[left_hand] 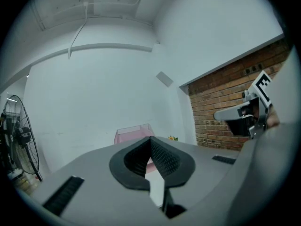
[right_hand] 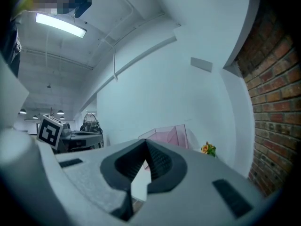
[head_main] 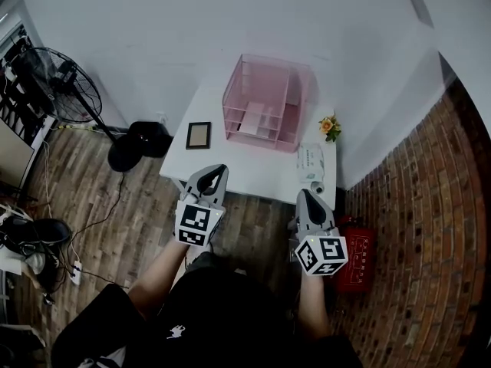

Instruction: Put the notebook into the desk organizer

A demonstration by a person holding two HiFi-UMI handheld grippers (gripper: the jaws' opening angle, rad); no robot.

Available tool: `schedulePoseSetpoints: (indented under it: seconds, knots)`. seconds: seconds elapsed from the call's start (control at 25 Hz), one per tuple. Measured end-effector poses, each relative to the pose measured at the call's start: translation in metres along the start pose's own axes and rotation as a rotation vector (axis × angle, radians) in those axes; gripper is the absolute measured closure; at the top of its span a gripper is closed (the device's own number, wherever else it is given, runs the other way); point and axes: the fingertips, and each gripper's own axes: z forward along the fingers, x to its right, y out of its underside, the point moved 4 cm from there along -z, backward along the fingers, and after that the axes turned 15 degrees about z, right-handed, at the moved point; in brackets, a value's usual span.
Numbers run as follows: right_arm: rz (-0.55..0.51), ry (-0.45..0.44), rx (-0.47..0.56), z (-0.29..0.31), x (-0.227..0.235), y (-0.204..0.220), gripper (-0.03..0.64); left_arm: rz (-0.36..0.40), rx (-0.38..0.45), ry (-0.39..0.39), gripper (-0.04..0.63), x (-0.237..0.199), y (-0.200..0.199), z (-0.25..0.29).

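Bare table between notebook and tissue pack, organizer behind

No legible text or labels.

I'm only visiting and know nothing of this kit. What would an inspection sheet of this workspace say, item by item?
Surface: white table, mostly bare.
Job's things: notebook lies flat on the table's left; pink organizer stands at the back, notebook not in it.
Clutter: tissue pack and flowers on the right.
Grippers: left claw and right claw both shut, empty, near the table's front edge.
Cables: power strip with cords on the floor, left.
Surroundings: fan, brick wall, red extinguisher.
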Motion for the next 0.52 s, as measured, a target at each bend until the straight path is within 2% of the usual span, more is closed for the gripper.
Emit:
schedulePoseSetpoints:
  seconds: [0.52]
  knots:
    - [0.001, -0.012, -0.009, 0.014, 0.009, -0.001, 0.615, 0.024, -0.009, 0.009, 0.591, 0.001, 0.001, 0.014]
